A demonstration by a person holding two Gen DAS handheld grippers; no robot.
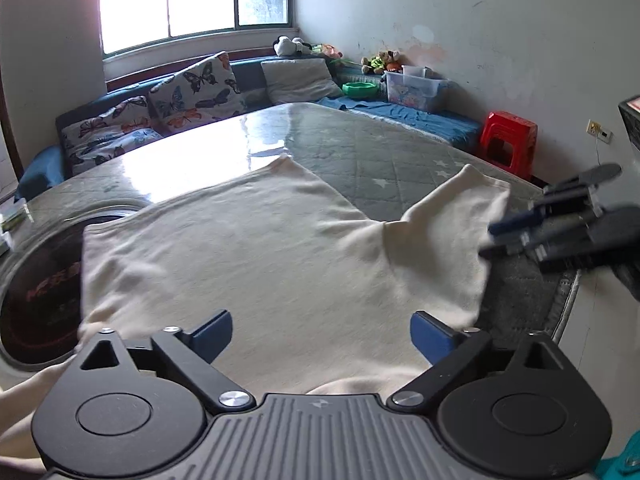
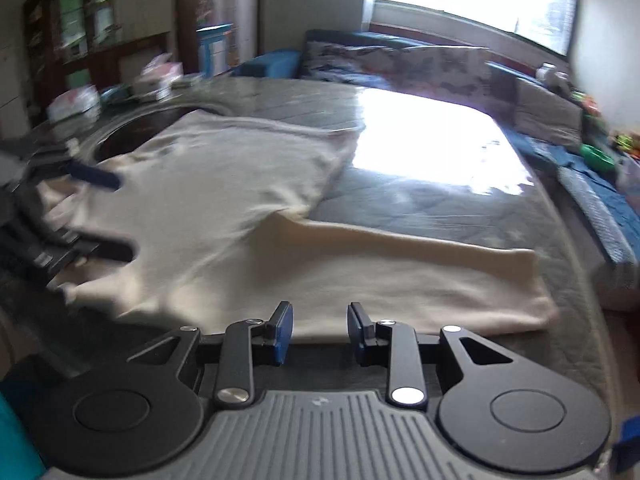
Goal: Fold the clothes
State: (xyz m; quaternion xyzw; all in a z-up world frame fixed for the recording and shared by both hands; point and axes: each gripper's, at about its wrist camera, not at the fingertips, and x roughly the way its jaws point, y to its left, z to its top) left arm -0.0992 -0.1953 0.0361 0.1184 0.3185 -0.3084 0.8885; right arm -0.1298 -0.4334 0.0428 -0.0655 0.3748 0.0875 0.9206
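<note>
Folding now: cream T-shirt (image 1: 256, 248) lies spread on my desk (image 1: 400, 160).
Feel: light, soft, limp; take sleeve or hem edges.
Left tongs (image 1: 321, 334): released, empty.
Right tongs (image 2: 320, 330): slightly apart, grasping nothing.

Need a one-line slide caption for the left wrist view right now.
Left gripper open above cream shirt spread on quilted table; right gripper at its sleeve.

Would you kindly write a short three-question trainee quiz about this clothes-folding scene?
1. True or false: the left gripper is clamped on the cream garment.
2. What colour is the stool by the wall?
3. Which lies under the garment: A) bare wood, B) the quilted table cover, C) a carpet?

Key: 1 false, it is open; 2 red; 3 B.
</note>
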